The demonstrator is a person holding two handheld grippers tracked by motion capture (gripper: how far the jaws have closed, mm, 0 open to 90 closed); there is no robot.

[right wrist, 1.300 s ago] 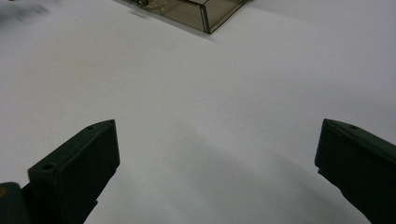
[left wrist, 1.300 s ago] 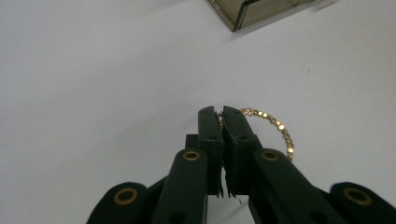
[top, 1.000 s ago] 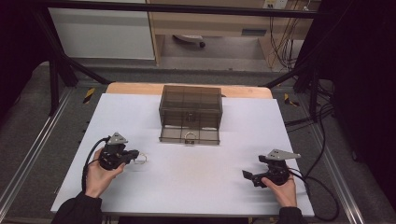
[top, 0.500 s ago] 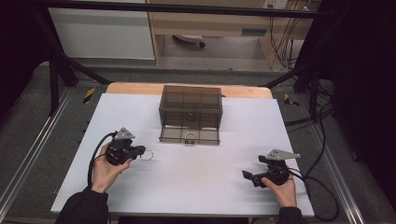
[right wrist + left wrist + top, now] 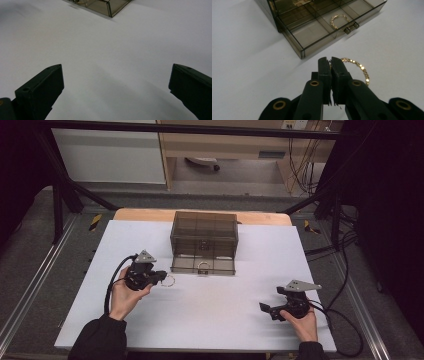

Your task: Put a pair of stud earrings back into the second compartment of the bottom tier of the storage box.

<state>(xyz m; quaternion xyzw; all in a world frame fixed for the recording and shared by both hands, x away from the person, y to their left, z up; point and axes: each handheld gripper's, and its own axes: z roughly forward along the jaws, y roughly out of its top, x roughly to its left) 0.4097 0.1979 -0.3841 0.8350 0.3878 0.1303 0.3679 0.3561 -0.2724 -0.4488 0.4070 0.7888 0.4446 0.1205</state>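
Gold bracelet in transit toward the smoked organizer box

The gold bracelet [image 5: 358,68] hangs pinched in the left tongs [image 5: 331,60], whose jaws are clamped together on its chain, just above the white tabletop [image 5: 215,320] and just in front of the smoked organizer box [image 5: 203,241]. A 2nd bracelet [image 5: 339,20] already lies in a front compartment by the box's latch [image 5: 351,27]. In my judgement the step in hand is the carry: the next move calls for lifting the chain over the front wall, centring it above a free compartment and letting go cleanly. The right tongs [image 5: 116,82] rest well apart near the tabletop's near right edge, jaws spread wide with nothing between them.
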